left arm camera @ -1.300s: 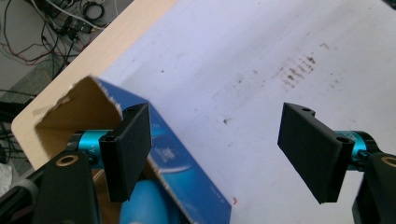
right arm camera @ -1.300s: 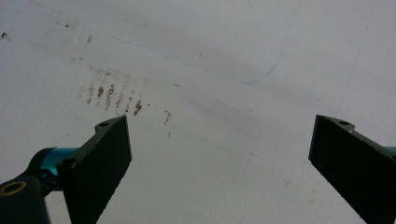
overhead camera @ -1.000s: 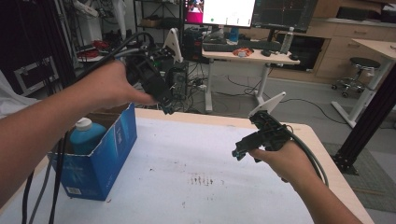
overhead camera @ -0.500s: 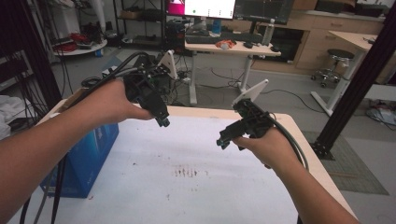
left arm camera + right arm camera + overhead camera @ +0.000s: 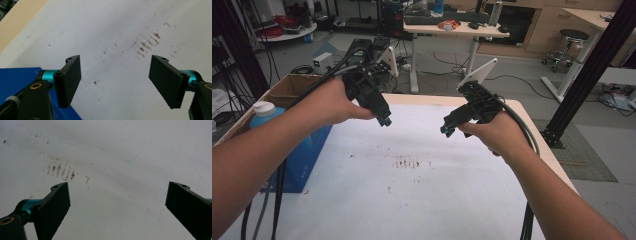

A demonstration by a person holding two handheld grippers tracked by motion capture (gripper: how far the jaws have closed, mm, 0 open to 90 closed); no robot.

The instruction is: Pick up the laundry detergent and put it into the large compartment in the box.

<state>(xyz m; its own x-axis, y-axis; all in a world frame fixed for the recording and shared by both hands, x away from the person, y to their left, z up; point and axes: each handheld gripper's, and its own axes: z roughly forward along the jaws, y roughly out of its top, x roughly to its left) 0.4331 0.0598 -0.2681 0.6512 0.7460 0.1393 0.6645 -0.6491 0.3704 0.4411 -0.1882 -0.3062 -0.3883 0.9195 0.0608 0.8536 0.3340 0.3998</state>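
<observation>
The white paper-covered worktop (image 5: pixel 422 195) carries a patch of brown smudges near its middle. At its left edge stands an open blue cardboard box (image 5: pixel 307 160), and in it an upright blue plastic bottle with a white cap (image 5: pixel 264 112), the thing nearest the left hand-held gripper (image 5: pixel 385 121). The bottle likely handles as light, smooth and slightly slippery, with walls that give; gripping the neck just below the cap looks safest. The left hand-held gripper and the right hand-held gripper (image 5: pixel 446 131) both hover over the worktop, jaws spread and empty.
</observation>
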